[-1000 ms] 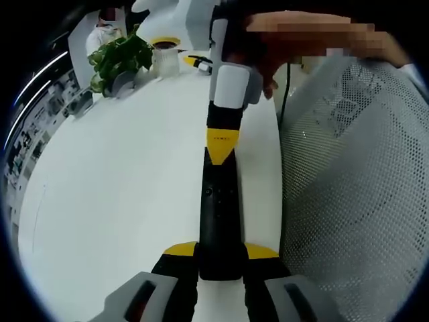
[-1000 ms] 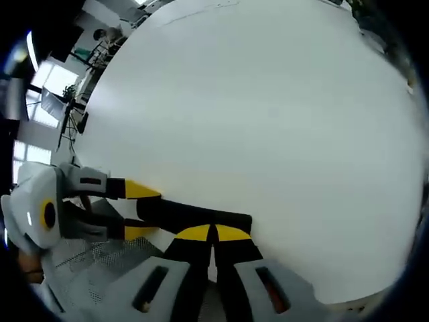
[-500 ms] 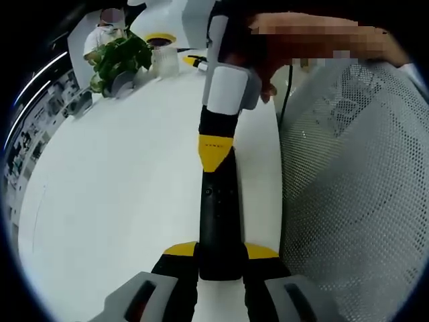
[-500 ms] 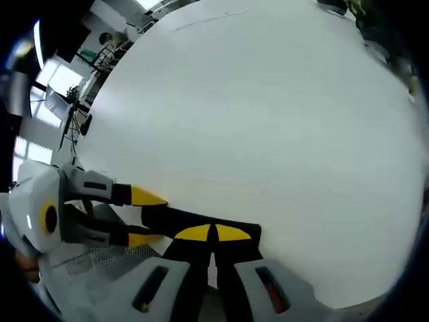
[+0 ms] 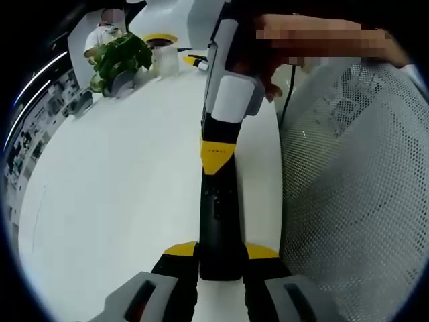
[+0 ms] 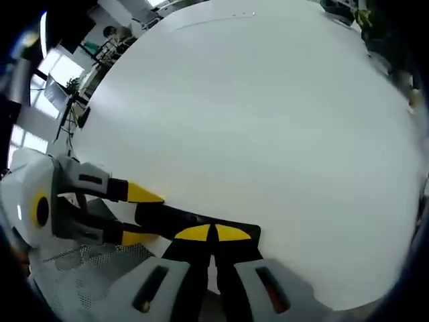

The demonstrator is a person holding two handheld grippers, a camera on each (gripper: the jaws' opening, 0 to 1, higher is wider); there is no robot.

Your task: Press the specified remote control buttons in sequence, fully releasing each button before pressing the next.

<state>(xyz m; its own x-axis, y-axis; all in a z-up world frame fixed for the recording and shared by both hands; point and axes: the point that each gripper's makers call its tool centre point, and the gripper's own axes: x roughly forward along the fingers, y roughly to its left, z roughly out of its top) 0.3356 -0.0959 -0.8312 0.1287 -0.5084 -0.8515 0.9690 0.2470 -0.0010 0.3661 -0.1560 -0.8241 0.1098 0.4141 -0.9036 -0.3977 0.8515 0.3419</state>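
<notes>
On white table [image 5: 120, 188]: L claw [image 5: 220, 251] pinching remote [image 5: 218, 221]; R claw [image 6: 213, 233] pressed together, tip back on remote vs 0.5 s ago.

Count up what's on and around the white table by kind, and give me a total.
Remote control: 1
Grippers: 2, left gripper and right gripper
Potted plant: 1
Mesh chair back: 1
Total: 5
</notes>
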